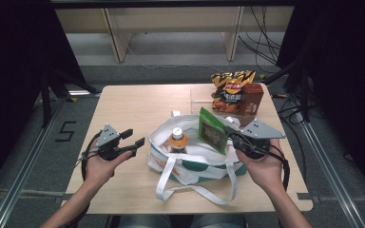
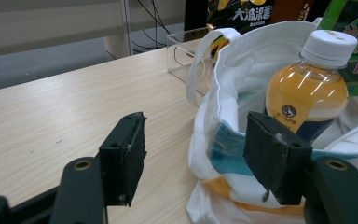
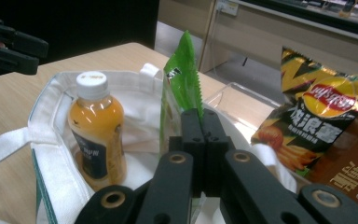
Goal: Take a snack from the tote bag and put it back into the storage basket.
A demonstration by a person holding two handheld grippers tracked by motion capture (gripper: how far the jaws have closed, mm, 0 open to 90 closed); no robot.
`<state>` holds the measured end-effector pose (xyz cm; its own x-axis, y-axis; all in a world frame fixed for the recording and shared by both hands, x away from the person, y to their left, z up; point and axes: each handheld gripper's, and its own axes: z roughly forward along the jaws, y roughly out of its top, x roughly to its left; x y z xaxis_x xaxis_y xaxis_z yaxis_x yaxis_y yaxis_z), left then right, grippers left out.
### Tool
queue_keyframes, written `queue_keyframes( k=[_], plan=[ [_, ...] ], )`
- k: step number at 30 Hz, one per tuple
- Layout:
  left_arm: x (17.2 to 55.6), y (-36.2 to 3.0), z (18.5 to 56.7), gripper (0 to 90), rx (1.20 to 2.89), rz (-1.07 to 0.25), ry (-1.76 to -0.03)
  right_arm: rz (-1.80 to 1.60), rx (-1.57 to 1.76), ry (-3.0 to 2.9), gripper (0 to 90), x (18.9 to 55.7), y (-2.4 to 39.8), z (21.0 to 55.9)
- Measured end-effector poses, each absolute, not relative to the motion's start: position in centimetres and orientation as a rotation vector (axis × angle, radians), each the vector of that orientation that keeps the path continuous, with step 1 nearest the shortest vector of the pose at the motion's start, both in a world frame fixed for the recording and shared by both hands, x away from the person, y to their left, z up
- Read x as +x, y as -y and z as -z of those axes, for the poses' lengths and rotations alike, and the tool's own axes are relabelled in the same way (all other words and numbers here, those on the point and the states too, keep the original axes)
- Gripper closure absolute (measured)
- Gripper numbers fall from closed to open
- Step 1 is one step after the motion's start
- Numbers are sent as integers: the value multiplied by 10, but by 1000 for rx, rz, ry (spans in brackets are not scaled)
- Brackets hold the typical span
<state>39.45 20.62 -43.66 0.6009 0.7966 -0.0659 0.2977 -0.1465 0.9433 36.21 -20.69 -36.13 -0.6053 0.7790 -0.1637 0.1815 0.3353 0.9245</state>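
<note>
Green snack pkt (image 1: 212,131) held upright over white tote bag (image 1: 195,161), clamped edge-on in right gripper (image 3: 202,122). Orange drink btl (image 1: 177,139) stands in the bag at pkt's 9 o'clock. Left gripper (image 1: 134,137), jaws apart w/ nothing between, sits at bag's 9 o'clock. Chip bag (image 1: 230,90) at 1 o'clock.

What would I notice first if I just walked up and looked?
Probably the white tote bag in the middle of the wooden table, with an orange drink bottle standing inside it. Next, the bright green snack packet, pinched by the right gripper over the bag's right side. At the table's far right edge lies a yellow-and-black chip bag.
</note>
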Motion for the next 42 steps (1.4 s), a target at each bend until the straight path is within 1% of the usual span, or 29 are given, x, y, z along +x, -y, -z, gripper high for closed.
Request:
queue_keyframes(
  k=[1, 2, 12, 42],
  plan=[
    [395, -206, 437, 381, 1717, -559, -908, -1273, 876, -2009, 900, 360, 207, 359],
    [395, -206, 437, 381, 1715, -556, -911, -1264, 831, -2007, 900, 361, 208, 356],
    [394, -205, 437, 381, 1718, -558, -905, -1265, 821, -1960, 900, 355, 217, 337],
    [394, -206, 436, 381, 1715, -564, -904, -1288, 844, -1852, 900, 353, 233, 319]
  ],
)
